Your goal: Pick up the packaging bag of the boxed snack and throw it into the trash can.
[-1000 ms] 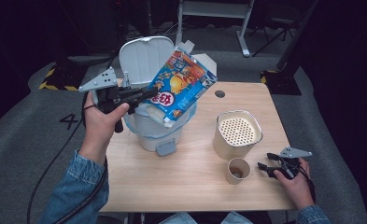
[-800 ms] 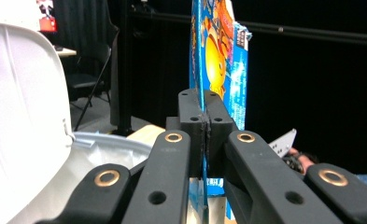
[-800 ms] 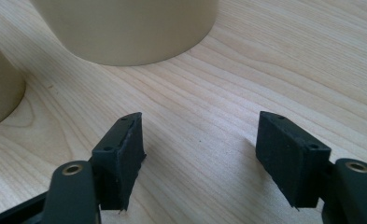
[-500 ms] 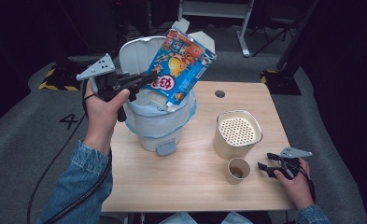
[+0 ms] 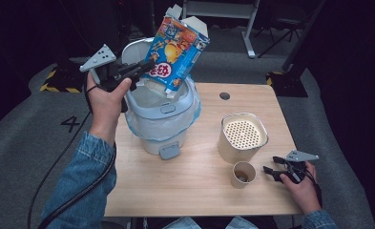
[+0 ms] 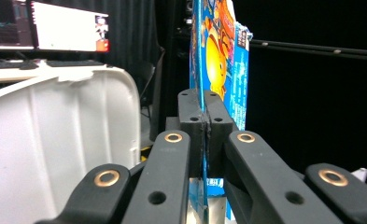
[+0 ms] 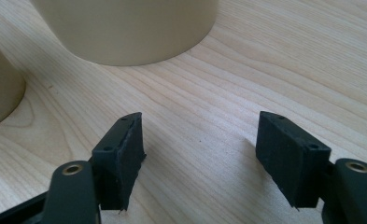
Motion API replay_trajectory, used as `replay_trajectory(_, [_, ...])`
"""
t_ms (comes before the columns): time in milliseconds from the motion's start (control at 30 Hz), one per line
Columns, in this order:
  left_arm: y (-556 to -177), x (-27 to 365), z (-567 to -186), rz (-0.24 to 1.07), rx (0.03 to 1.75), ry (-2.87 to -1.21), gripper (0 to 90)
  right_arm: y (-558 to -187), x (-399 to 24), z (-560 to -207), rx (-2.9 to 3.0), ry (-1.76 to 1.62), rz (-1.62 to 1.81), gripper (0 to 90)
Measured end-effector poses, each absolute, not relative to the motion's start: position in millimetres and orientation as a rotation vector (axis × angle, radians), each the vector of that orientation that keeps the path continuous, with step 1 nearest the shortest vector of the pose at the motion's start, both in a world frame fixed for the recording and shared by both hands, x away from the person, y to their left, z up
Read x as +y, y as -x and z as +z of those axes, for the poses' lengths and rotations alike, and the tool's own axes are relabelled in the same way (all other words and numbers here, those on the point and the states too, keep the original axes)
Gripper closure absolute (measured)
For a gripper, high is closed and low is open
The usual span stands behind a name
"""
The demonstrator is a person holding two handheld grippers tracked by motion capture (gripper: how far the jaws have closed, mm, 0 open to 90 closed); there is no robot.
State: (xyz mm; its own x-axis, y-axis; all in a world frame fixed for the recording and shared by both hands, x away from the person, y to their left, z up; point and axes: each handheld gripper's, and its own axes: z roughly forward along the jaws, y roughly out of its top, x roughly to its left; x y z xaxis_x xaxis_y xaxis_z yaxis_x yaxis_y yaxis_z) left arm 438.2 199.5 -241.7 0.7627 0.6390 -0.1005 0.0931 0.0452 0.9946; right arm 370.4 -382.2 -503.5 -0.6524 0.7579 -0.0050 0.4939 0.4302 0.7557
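A colourful blue carton with cartoon print hangs tilted over the open white bin, its torn top pointing up and away. My left gripper is shut on the carton's lower left edge, above the bin's rim. In the left gripper view the carton stands edge-on between the closed jaws, with my left gripper pinching it and the bin's raised lid to the left. My right gripper rests open on the table at the front right, and in its own view my right gripper holds nothing.
A beige canister with a perforated top stands right of the bin. A small paper cup sits in front of it, just left of the right gripper. The wooden table has a cable hole near its back edge.
My left gripper has lifted the carton and swung it more upright, up and back over the bin. The right gripper has stayed where it was.
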Motion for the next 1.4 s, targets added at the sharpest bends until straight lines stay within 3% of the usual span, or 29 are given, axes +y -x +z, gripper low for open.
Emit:
replay_trajectory(1033, [-459, 191, -257, 0.494, 0.714, -1.564, 88.7, -370, -382, -503, 2.344, -1.073, 1.068, 33.0])
replay_trajectory(1133, [-463, 191, -262, 0.467, 0.725, -1.589, 81.7, -370, -382, -503, 2.344, -1.071, 1.067, 33.0])
replay_trajectory(1167, [-464, 191, -263, 0.456, 0.733, -1.603, 72.0, -370, -382, -503, 2.344, -1.073, 1.068, 33.0])
replay_trajectory(1200, [-465, 194, -265, 0.466, 0.784, -1.625, 39.3, -370, -382, -504, 2.344, -1.071, 1.067, 33.1])
replay_trajectory(1233, [-465, 194, -265, 0.466, 0.784, -1.625, 32.5, -370, -382, -504, 2.344, -1.071, 1.067, 33.1])
replay_trajectory(1400, [-455, 208, -262, 0.497, 0.778, -1.649, 32.5, -370, -382, -503, 2.344, -1.073, 1.068, 33.0])
